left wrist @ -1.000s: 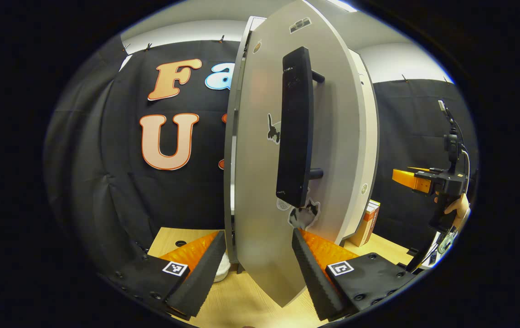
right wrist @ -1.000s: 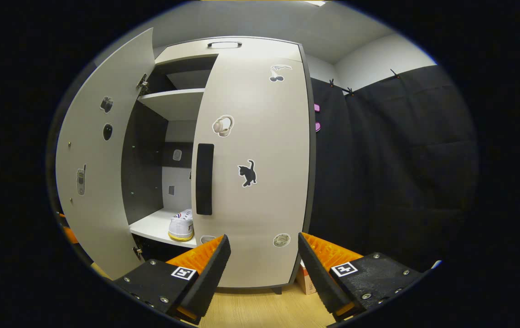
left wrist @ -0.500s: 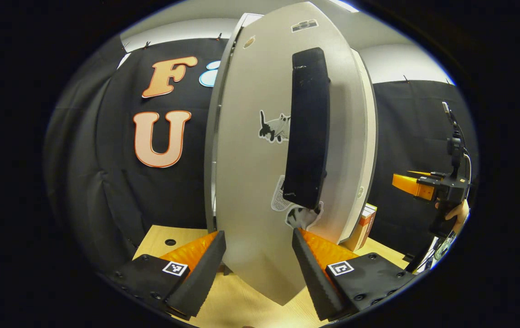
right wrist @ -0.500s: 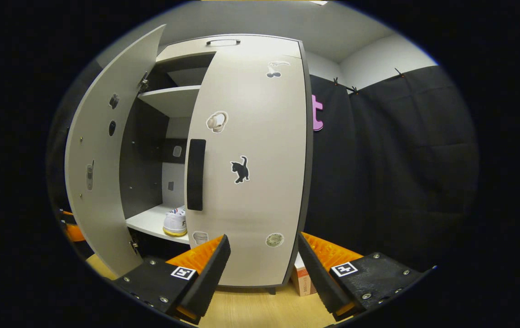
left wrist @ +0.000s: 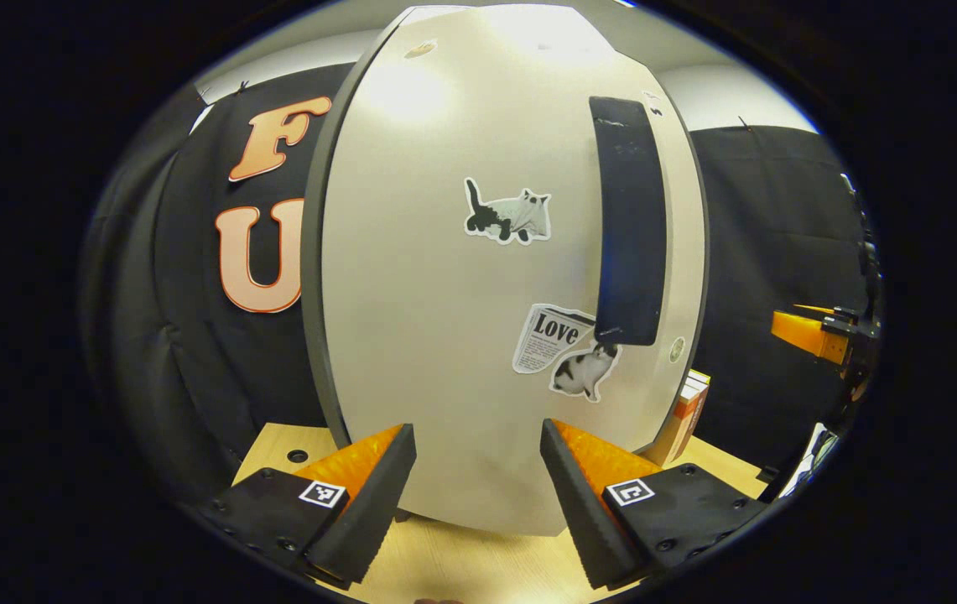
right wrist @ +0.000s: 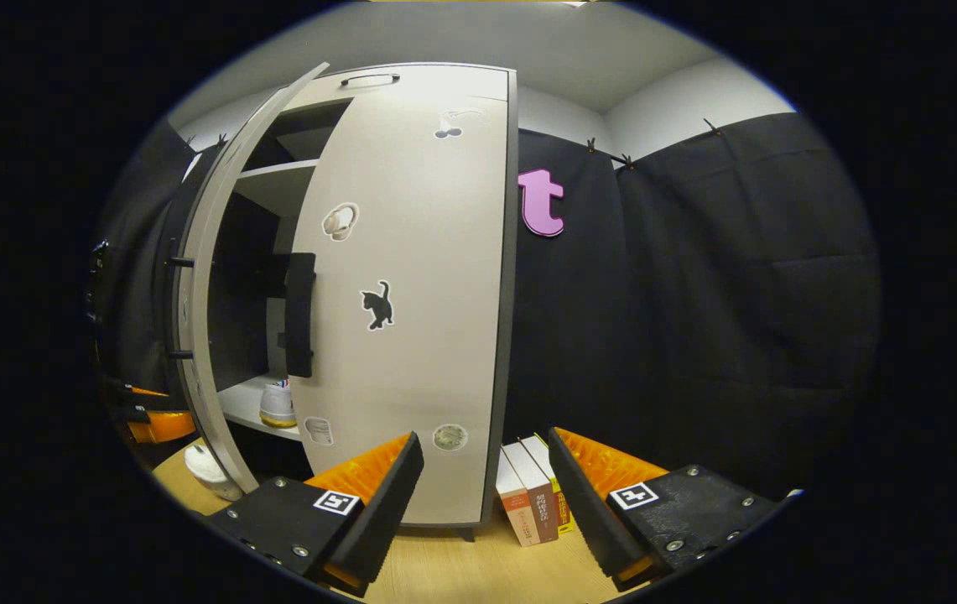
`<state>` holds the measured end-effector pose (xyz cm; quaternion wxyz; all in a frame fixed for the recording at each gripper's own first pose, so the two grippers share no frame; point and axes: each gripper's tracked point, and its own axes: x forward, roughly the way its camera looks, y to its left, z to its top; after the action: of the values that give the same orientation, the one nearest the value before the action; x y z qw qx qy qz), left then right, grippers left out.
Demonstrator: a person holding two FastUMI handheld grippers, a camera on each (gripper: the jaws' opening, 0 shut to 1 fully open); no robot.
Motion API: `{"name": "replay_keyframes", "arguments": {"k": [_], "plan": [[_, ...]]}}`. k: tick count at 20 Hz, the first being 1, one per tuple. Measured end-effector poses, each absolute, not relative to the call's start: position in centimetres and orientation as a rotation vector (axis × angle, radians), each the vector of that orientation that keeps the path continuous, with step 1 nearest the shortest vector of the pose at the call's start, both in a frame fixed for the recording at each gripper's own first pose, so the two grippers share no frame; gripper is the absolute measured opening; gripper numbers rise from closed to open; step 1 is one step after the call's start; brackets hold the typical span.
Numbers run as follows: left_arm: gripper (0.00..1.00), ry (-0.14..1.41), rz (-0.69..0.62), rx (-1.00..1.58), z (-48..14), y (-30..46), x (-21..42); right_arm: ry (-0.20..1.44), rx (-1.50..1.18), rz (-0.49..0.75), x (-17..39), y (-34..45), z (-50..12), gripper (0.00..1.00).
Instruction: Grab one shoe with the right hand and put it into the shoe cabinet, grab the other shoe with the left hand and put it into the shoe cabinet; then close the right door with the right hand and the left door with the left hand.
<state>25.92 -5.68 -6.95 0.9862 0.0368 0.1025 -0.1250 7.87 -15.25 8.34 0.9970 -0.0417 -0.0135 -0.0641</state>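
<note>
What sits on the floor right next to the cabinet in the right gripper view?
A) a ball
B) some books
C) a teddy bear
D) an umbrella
B: some books stand upright on the wooden floor beside the cabinet's right door.

The wooden table [right wrist: 453, 570] carried the cabinet [right wrist: 419, 319], and books [right wrist: 528, 495] stood upright on it just beside the cabinet's right side. Inside, a white shoe [right wrist: 278, 404] sat on the lower shelf [right wrist: 239, 408]. A pale object [right wrist: 208, 468] lay on the table near the left door's foot.
</note>
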Motion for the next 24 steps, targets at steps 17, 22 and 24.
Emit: {"name": "replay_keyframes", "arguments": {"k": [17, 22, 24], "plan": [[0.96, 0.193, -0.151, 0.113, -7.4, -8.5, 32.4, 0.0, -0.029, -0.144, 10.2, -19.9, 6.8, 0.93], [0.97, 0.198, -0.115, 0.119, -7.7, -9.2, 33.7, 0.006, -0.026, -0.116, 11.5, -19.6, 7.3, 0.93], [0.96, 0.212, -0.106, 0.131, -7.8, -9.2, 33.7, 0.013, -0.024, -0.108, 11.7, -19.6, 7.8, 0.93]]}}
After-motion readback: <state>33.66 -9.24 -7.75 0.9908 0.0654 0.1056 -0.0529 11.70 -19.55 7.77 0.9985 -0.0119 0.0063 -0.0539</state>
